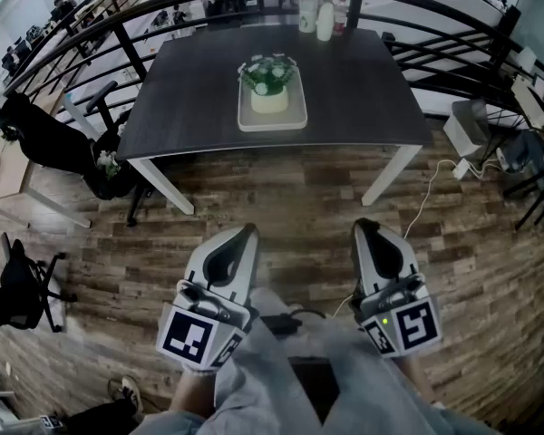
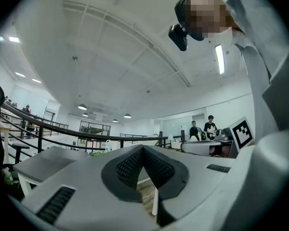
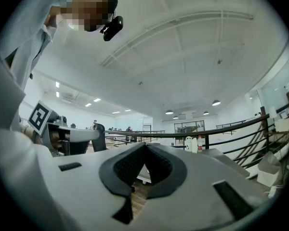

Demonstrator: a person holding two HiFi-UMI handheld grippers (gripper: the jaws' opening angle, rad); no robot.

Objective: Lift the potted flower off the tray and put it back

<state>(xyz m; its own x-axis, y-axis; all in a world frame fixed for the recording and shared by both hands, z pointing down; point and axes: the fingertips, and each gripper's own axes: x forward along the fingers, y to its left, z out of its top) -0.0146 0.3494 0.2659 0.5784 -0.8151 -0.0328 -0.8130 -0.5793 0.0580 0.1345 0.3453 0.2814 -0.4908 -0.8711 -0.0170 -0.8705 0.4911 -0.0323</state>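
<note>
Left gripper (image 1: 243, 236) and right gripper (image 1: 366, 231), level and side by side, jaws closed and empty.

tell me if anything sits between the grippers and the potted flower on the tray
Nothing visible does. The left gripper and right gripper hang over the wood floor, short of the table, and only bare table lies before the tray holding the potted flower. The bottles stand beyond it.

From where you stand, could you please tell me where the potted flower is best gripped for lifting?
Probably the cream pot wall, below the flowers, coming level from the near side. The blooms overhang the rim and block a top approach, while the pot stands upright on the tray.
</note>
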